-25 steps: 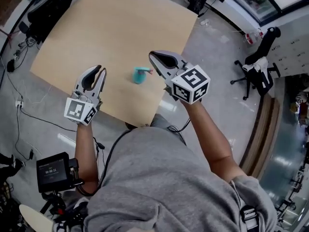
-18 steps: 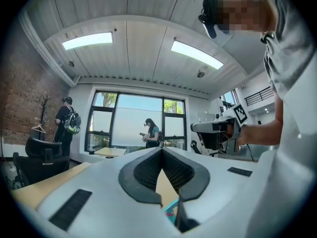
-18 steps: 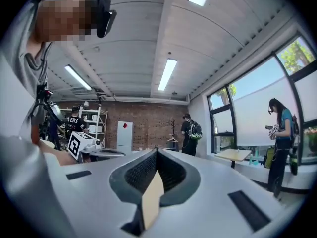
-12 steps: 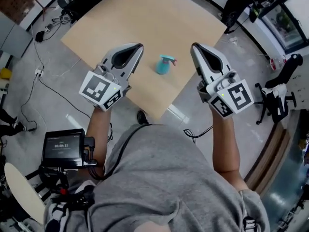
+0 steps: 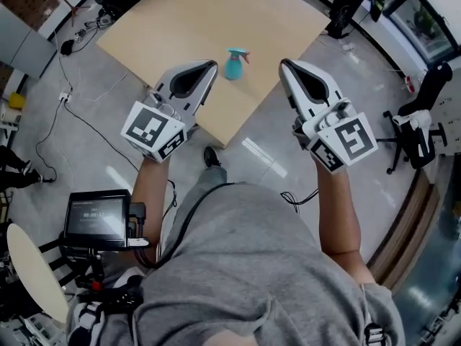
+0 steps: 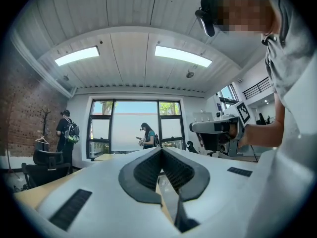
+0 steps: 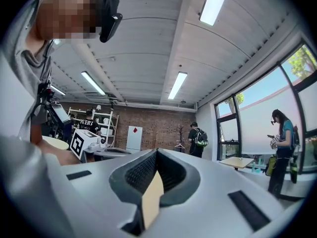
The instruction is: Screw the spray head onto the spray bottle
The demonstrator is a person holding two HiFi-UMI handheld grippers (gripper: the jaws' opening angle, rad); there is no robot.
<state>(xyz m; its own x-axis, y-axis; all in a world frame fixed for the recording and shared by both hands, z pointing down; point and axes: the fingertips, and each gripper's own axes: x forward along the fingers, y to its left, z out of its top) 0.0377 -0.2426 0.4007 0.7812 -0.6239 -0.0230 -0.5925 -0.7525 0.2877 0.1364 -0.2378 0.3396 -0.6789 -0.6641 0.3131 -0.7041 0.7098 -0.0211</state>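
A teal spray bottle with its spray head on top stands on the light wooden table, near the edge closest to me. My left gripper is held up to the bottle's left, shut with nothing in it. At about the same height on the bottle's right is my right gripper, also shut and empty. Neither touches the bottle. In the left gripper view the jaws meet, and the right gripper shows beyond them. The right gripper view shows its jaws shut, with the left gripper's marker cube at the left.
A black office chair stands on the grey floor at the right. A small screen on a stand is at my lower left, with cables on the floor. A person and another with a backpack stand by the far windows.
Both grippers have risen and drawn back from the bottle, the right one moving out to its right side. The bottle stays standing on the table, farther up in the picture.
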